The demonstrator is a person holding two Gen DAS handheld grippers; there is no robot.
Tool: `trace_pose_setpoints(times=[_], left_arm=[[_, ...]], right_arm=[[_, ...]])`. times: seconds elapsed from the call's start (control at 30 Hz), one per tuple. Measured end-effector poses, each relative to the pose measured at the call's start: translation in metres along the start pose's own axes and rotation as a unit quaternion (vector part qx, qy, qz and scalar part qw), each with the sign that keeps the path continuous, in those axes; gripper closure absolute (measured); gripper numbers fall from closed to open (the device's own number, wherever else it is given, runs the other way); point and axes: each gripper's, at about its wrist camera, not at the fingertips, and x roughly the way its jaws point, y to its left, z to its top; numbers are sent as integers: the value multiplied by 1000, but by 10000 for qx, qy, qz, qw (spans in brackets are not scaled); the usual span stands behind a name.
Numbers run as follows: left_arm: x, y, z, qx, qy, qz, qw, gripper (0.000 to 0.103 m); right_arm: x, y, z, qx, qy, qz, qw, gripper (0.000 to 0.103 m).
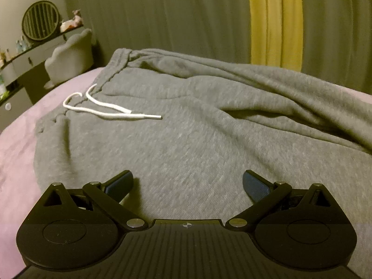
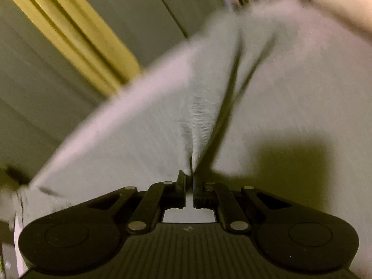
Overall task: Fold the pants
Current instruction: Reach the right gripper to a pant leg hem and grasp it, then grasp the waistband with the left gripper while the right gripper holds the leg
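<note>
Each gripper is matte black plastic with a ribbed centre plate, 2 round side housings and hinged link bars fixed by silver rivets. The left gripper (image 1: 187,183) has blue pads (image 1: 254,183) and a small crosshair mark (image 1: 187,225); the right gripper (image 2: 190,179) has narrow black fingers.

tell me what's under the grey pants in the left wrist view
The grey pants lie on a pinkish-purple bed cover, visible at the left edge. The white drawstring rests on top of them. Whatever lies beneath the pants themselves is covered.
</note>
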Motion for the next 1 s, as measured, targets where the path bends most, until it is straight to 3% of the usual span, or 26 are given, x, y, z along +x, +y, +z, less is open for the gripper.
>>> trace_pose_setpoints(times=[0.07, 0.1, 0.23, 0.3, 0.37, 0.43, 0.5, 0.57, 0.63, 0.67, 0.7, 0.83, 1.0], left_arm=[[-2, 0, 0, 21, -4, 26, 10000, 0], [-4, 1, 0, 21, -7, 47, 10000, 0], [-5, 2, -1, -15, 26, 78, 10000, 0], [-5, 1, -1, 17, 32, 103, 9999, 0], [-7, -1, -2, 108, -5, 135, 9998, 0], [-8, -1, -3, 167, -35, 135, 9998, 0], [-10, 0, -2, 159, -43, 86, 9998, 0], [-14, 4, 1, 139, -80, -8, 9999, 0], [-24, 10, 8, 164, -234, -81, 9996, 0], [-29, 15, 14, 141, -398, -125, 9990, 0], [-33, 19, 20, 70, -538, -171, 9984, 0], [-28, 35, 68, -170, -744, -672, 9948, 0], [49, 51, 159, -1051, 159, -1014, 9892, 0]], right_arm=[[3, -9, -26, -248, 243, -440, 9984, 103], [2, -10, -27, -391, 198, -433, 9981, 103], [-25, 10, -2, -897, -738, -739, 9905, 93], [-24, 22, 15, -1258, -1046, -1053, 9809, 65], [-14, 30, 30, -1294, -1047, -1107, 9798, 46], [1, 37, 37, -1367, -945, -1102, 9799, 39], [23, 43, 35, -1630, -819, -1458, 9723, 33], [43, 35, 31, -1619, -548, -1866, 9675, 34], [40, 10, 28, -1032, -656, -1542, 9804, 59], [34, 0, 28, -706, -795, -1285, 9860, 84], [27, -7, 27, -459, -908, -1095, 9888, 90], [6, -47, 11, 346, -1311, -502, 9895, 91], [15, -60, -4, 71, -1646, -393, 9856, 93]])
